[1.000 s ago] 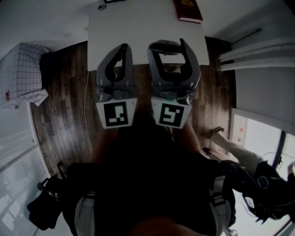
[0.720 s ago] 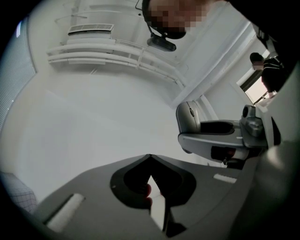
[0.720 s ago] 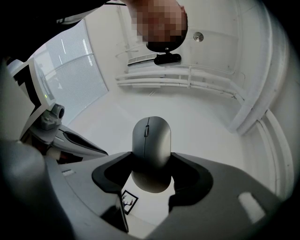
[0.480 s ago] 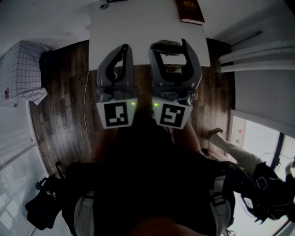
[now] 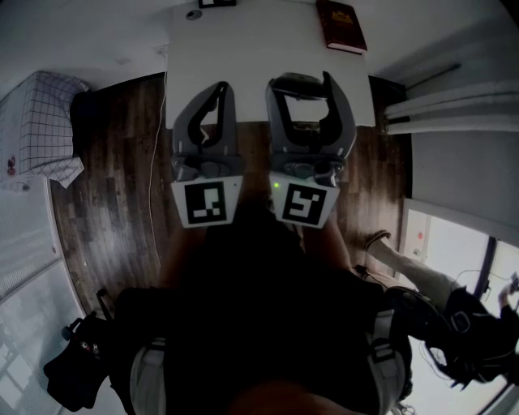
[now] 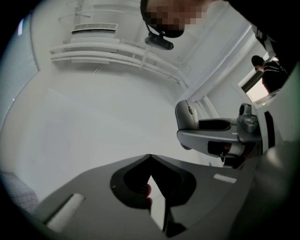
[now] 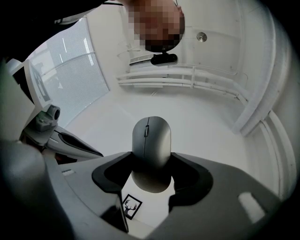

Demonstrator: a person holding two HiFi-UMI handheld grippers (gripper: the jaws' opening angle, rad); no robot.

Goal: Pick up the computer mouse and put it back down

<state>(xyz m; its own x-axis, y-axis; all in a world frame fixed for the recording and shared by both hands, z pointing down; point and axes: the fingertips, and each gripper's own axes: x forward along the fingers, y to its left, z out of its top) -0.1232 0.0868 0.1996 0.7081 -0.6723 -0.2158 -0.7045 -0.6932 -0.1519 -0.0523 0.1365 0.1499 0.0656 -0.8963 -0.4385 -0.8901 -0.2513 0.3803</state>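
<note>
A grey computer mouse (image 7: 151, 143) is clamped between my right gripper's (image 7: 151, 165) jaws, its nose sticking out past the fingertips. In the head view the mouse (image 5: 296, 81) is held in the air just above the near edge of the white table (image 5: 251, 57), with the right gripper (image 5: 300, 87) shut on its sides. My left gripper (image 5: 217, 91) hangs beside it on the left, jaws closed together on nothing. In the left gripper view its jaws (image 6: 150, 158) meet at a point, and the mouse (image 6: 187, 117) shows at the right.
A dark red book (image 5: 344, 24) lies at the table's far right corner, and a small round object (image 5: 193, 14) at its far left. A deer-print card (image 7: 131, 206) shows below the mouse. Around me: a checked cloth (image 5: 40, 121), a black bag (image 5: 77, 369), shoes (image 5: 454, 340).
Both grippers keep their hold and pose. The head view has drifted, so the table and book sit slightly lower and further right in the picture.
</note>
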